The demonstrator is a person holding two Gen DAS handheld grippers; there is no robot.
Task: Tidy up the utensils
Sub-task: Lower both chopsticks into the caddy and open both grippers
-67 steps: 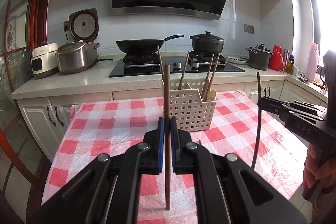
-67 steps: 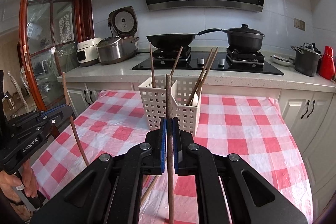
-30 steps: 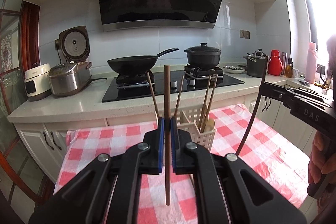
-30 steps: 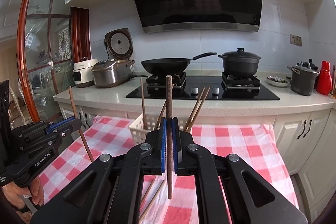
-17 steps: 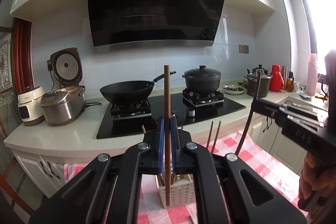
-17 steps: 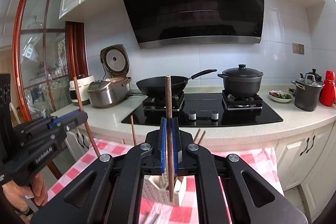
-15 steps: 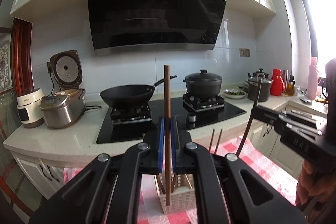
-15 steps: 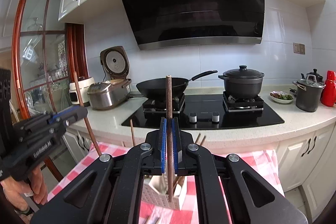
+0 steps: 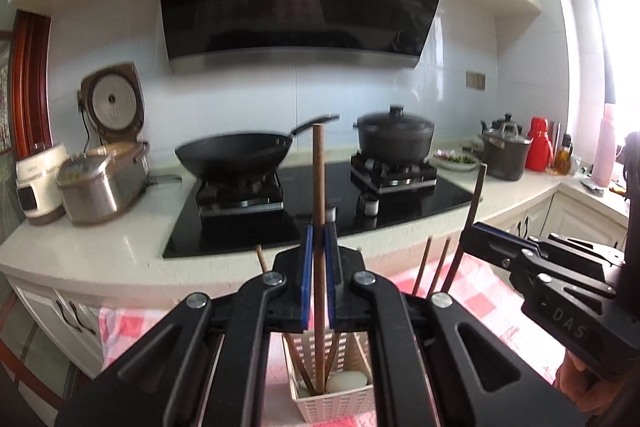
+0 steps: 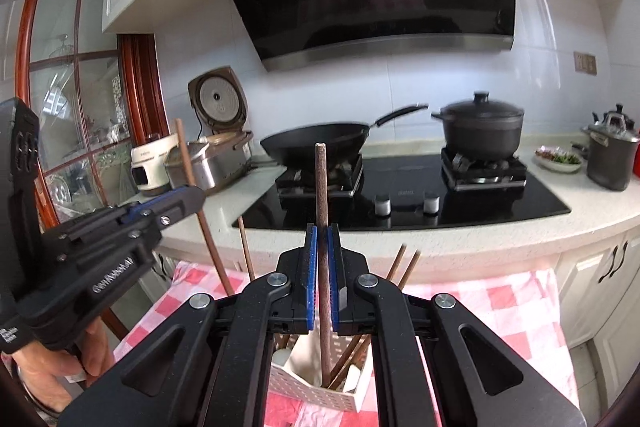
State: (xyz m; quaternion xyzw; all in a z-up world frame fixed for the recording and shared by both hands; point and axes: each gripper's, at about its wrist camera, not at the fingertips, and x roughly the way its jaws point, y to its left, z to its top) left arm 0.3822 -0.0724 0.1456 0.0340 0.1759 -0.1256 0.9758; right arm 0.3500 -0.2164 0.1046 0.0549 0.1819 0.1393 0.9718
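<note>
Kitchen stove behind; each tool, left [image 9: 317, 277] and right [image 10: 322, 277], is clamped on a brown wooden chopstick [image 9: 319, 211] [image 10: 322, 219] poised over the white perforated plastic basket [image 9: 340, 405], which already holds several; these two likely remain.

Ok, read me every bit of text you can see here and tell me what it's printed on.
"DAS": on the body of the right gripper.
Lettering on the body of the left gripper: too blurred to read.
Brand mark on the white appliance: too small to read.
Mark on the front of the cooktop: too small to read.
</note>
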